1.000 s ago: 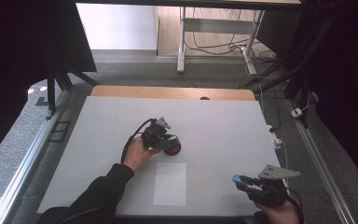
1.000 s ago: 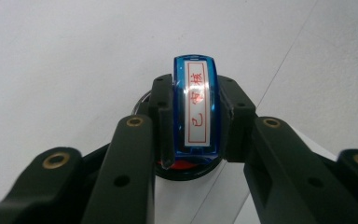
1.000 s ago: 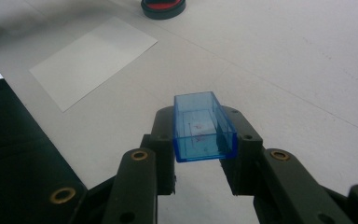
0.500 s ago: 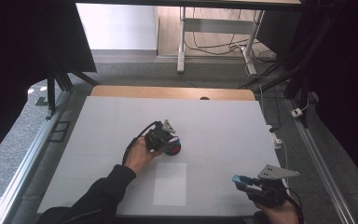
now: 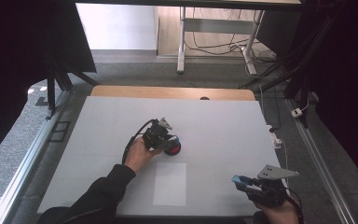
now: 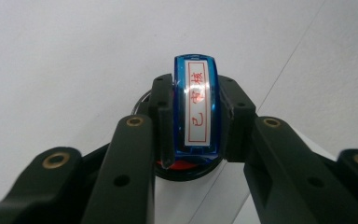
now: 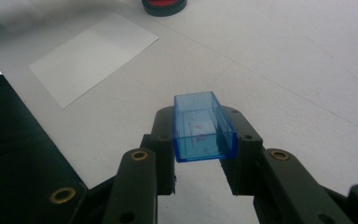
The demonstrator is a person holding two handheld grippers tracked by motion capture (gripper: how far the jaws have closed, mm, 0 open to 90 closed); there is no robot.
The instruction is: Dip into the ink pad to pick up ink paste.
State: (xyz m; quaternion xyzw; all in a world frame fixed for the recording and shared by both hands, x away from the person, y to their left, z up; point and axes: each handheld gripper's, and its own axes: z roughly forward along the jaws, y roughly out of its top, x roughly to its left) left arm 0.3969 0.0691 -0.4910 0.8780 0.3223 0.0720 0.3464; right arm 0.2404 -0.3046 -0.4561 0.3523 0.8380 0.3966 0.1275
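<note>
The left gripper (image 6: 193,140) has its jaws squeezed on the blue stamp (image 6: 196,108), pressing it into the red ink pad (image 5: 172,148) mid-desk. Push straight down (no wobbling). The right gripper (image 7: 200,158) pinches the blue cap (image 7: 204,127).

- The ink pad (image 5: 173,148) sits mid-counter (image 5: 223,126), under the stamp (image 6: 197,107) in the left claw (image 5: 164,138).
- The paper sheet (image 5: 169,184) lies just nearer the person.
- The right claw (image 5: 244,183) holds the stamp cap (image 7: 202,127) right of the sheet.
</note>
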